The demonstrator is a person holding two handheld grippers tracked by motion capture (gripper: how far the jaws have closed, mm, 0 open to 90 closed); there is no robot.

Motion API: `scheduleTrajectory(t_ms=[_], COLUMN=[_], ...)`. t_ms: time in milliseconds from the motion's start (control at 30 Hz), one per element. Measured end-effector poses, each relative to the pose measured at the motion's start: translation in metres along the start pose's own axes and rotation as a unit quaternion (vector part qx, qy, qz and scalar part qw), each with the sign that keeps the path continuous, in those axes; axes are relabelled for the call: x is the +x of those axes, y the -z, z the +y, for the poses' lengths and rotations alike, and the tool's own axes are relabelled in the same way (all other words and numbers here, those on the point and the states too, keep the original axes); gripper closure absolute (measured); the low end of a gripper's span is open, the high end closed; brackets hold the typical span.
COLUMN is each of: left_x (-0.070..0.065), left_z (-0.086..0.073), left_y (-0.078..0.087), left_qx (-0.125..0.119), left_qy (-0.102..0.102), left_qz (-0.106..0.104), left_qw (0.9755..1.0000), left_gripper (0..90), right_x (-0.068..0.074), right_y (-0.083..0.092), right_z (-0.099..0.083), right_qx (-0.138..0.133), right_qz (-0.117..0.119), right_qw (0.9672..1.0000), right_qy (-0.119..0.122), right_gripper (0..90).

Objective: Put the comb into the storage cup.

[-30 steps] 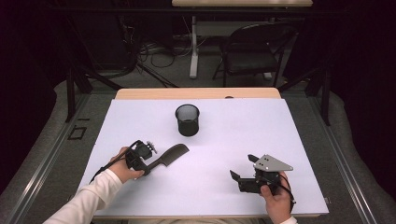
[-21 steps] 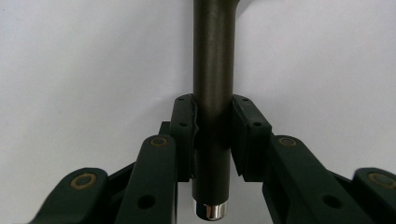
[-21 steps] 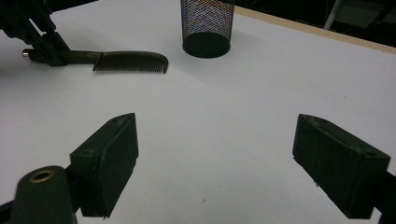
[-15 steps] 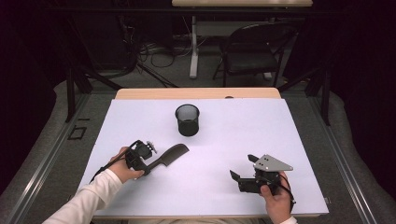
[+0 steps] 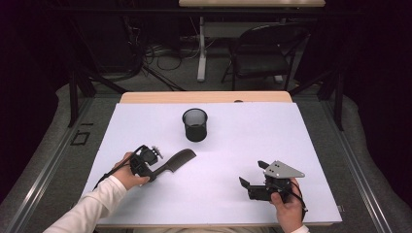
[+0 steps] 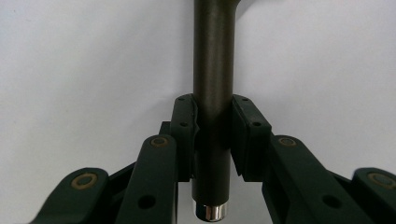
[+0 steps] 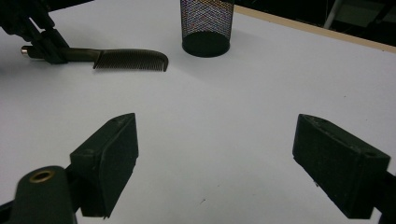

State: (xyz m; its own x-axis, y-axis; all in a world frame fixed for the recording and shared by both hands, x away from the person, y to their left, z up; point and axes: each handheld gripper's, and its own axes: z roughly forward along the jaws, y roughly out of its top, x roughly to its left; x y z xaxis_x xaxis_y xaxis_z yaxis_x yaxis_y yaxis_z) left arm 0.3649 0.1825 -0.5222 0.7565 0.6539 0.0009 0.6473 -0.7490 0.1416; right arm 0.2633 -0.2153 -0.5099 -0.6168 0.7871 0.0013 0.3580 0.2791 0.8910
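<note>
Resting clamped in left gripper [image 6: 212,135]: comb [image 5: 177,158]

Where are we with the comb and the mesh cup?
Done: the left gripper is clamped on the comb by its handle, as the left gripper view shows. In hand: the comb sits low over the table, teeth end toward the mesh cup. Left: probably getting it into the cup, which looks empty. The right gripper waits open, holding nothing.
</note>
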Motion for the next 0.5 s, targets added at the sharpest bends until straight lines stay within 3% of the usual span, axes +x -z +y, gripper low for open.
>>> scheduleTrajectory(t_ms=[500], left_x=[0.0012], left_z=[-0.0044], left_y=[0.011], left_qx=[-0.026], left_qy=[0.006], left_qz=[-0.003], left_qw=[0.9996], left_gripper=[72.6], right_x=[0.0001], right_y=[-0.0006], right_z=[-0.0003], right_qx=[-0.001], right_qz=[-0.001], right_qw=[1.0], right_qy=[0.0], right_gripper=[14.1])
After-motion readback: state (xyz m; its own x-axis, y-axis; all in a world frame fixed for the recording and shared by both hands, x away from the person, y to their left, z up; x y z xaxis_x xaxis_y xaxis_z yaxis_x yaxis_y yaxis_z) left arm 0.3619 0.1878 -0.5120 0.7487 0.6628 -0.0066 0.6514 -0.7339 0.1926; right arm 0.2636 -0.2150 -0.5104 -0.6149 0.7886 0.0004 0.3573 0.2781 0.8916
